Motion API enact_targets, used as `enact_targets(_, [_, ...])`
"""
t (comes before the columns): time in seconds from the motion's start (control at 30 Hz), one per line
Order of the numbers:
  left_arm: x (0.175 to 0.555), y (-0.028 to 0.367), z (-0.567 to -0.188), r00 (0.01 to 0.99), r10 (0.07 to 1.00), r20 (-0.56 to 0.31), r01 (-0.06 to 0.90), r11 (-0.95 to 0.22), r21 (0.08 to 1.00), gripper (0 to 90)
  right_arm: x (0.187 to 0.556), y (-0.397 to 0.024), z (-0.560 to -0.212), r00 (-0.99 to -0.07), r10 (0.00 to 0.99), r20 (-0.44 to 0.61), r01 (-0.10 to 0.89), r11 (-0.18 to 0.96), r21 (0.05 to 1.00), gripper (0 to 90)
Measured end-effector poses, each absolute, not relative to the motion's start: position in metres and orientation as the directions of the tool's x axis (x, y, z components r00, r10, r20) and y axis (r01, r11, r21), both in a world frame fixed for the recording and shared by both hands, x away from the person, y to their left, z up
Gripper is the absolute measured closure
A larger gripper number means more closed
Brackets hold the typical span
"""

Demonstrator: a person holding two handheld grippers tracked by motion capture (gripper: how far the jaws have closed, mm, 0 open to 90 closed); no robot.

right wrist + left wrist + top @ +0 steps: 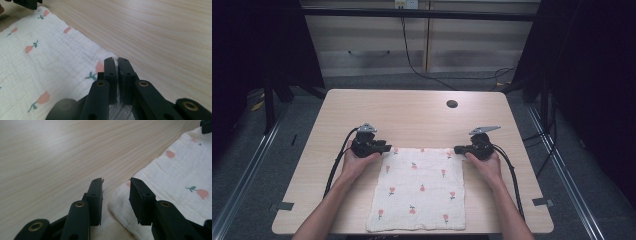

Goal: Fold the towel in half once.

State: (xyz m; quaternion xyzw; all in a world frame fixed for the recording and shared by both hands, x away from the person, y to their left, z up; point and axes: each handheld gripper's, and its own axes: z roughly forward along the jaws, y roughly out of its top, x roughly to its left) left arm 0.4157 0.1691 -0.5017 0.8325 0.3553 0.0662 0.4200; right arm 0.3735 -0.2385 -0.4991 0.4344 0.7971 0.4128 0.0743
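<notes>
Gripping and straddling the far corners of a flower-print cloth [419, 187] that lies flat on the tabletop [412, 112].
The right tool [458, 149] is pinched nearly shut, seemingly on the cloth's far right corner; the left tool [388, 148] stands part open, its jaws either side of the far left corner, not pressing it. Both forearms reach in from the near edge, hands low.

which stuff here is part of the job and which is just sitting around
In the job: flowered cloth; right gripper, shut on its far right corner; left gripper, open at its far left corner.
Lying about: table; cable hole; floor cable.
</notes>
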Motion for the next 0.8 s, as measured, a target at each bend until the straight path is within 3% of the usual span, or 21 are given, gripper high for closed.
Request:
enact_targets(0.23, [0.4131, 0.1659, -0.5058, 0.757, 0.640, -0.133, 0.514, -0.457, 0.726, 66.7, 0.3712, -0.2398, -0.4976, -0.610, 0.754, 0.244, 0.629, 0.273, 0.728, 86.3])
enact_targets(0.37, [0.4103, 0.1657, -0.5066, 0.768, 0.633, -0.102, 0.488, -0.475, 0.732, 76.3, 0.3708, -0.2403, -0.4984, -0.609, 0.755, 0.245, 0.631, 0.273, 0.726, 86.3])
enact_targets(0.53, [0.4094, 0.1645, -0.5073, 0.775, 0.624, -0.102, 0.481, -0.477, 0.736, 84.6, 0.3703, -0.2396, -0.4982, -0.610, 0.751, 0.254, 0.633, 0.268, 0.727, 86.2])
enact_targets(0.8, [0.4119, 0.1693, -0.5063, 0.755, 0.633, -0.172, 0.525, -0.426, 0.737, 86.1, 0.3689, -0.2394, -0.4941, -0.612, 0.747, 0.258, 0.625, 0.258, 0.737, 86.2])
